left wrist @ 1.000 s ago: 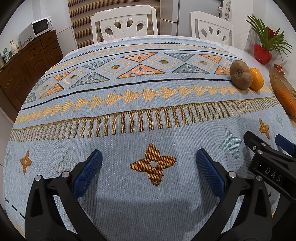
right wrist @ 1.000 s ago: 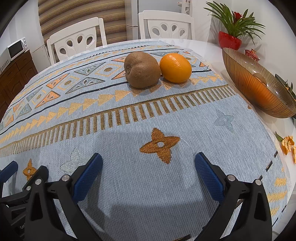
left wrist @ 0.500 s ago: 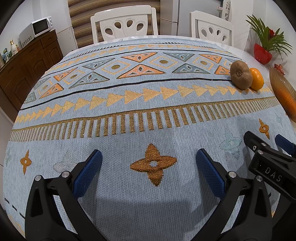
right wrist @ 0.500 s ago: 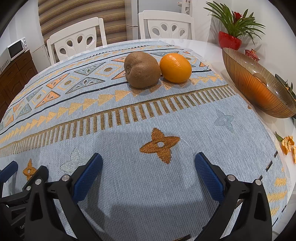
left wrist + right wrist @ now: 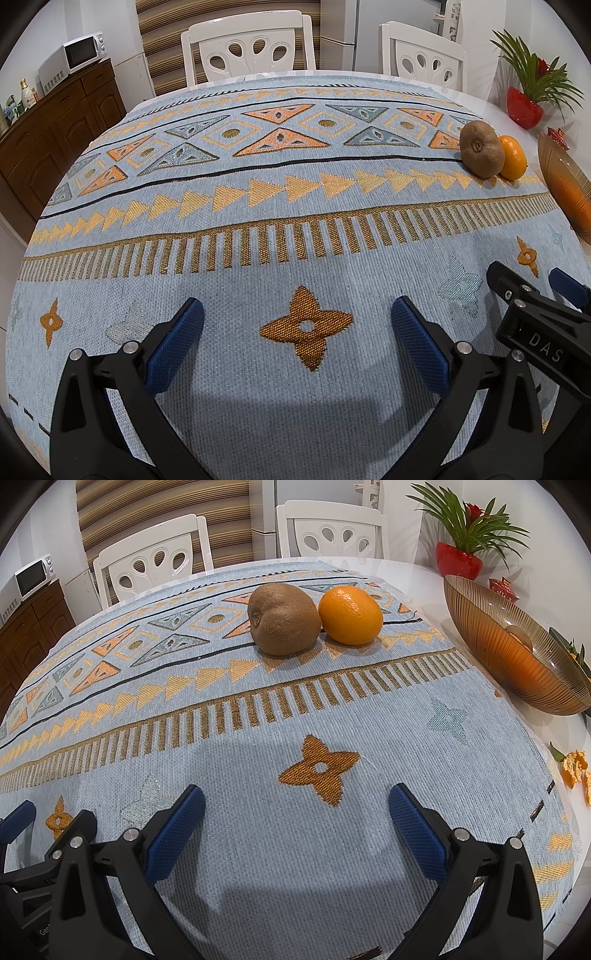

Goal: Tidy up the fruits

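Observation:
A brown kiwi (image 5: 283, 622) and an orange (image 5: 350, 614) sit touching each other on the patterned blue tablecloth (image 5: 258, 849), well beyond my right gripper (image 5: 296, 818), which stands open and empty near the table's front. To the right an amber ribbed glass bowl (image 5: 491, 635) holds at least one fruit. In the left wrist view the kiwi (image 5: 481, 148) and orange (image 5: 513, 157) lie far right, with the bowl's rim (image 5: 561, 184) at the edge. My left gripper (image 5: 295, 336) is open and empty over the cloth; the right gripper's body (image 5: 535, 325) shows beside it.
Two white chairs (image 5: 249, 44) stand behind the table. A red-potted plant (image 5: 460, 559) sits behind the bowl. Orange peel scraps (image 5: 574, 770) lie on the bare white table at right. A wooden sideboard with a microwave (image 5: 72, 59) is at left.

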### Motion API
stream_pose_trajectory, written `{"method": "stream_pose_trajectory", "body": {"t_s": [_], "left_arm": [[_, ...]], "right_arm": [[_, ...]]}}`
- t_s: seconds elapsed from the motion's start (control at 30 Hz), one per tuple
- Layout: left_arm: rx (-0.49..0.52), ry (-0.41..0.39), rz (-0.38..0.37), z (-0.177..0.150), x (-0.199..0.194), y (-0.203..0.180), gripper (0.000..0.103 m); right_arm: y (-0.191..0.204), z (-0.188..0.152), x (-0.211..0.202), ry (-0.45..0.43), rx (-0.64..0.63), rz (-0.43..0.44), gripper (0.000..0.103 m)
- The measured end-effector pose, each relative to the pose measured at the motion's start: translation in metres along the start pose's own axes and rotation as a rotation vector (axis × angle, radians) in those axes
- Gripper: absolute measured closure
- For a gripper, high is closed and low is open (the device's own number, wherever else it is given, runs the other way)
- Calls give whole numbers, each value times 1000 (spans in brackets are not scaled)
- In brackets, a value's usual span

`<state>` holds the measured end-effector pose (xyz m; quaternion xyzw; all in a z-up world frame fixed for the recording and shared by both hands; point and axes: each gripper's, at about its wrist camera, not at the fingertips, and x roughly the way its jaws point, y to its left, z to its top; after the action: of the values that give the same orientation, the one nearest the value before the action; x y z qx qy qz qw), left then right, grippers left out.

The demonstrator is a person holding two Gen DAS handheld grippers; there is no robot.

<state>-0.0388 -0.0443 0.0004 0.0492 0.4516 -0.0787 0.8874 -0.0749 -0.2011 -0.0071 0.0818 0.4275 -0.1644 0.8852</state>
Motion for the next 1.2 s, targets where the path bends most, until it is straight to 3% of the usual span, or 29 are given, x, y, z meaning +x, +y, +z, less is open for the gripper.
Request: {"method": "stream_pose_trajectory", "body": {"t_s": [0.23,0.47,0.6,0.7,0.73,0.83,0.9,1.03,1.1,1.2], "left_arm": [[13,12,-11,-1,0,0,3],[44,21,-92,3,-5,4,3],[198,-37,-155,16,-17,-23,3],[272,-60,-242,34,-22,-38,3],[280,-57,-254,39,-21,-42,3],[347,-70,-317,64,-15,-65,3],[365,-81,-370,79,-10,-81,3],[453,-105,-415,99,6,-117,4],[500,-98,-418,104,15,-135,6],[531,-85,-418,111,30,-152,14]], "right_arm": [[0,0,0,0,0,0,5],[-1,1,0,5,-3,11,5],[-8,11,1,131,-196,136,5],[-29,17,-2,157,-256,268,5],[-39,20,-5,155,-243,275,5],[-70,42,-22,34,-221,148,5],[-93,68,-26,-21,-151,159,5],[-111,101,-1,6,-49,187,7],[-113,112,13,16,-4,261,29],[-112,124,27,11,26,266,29]]}}
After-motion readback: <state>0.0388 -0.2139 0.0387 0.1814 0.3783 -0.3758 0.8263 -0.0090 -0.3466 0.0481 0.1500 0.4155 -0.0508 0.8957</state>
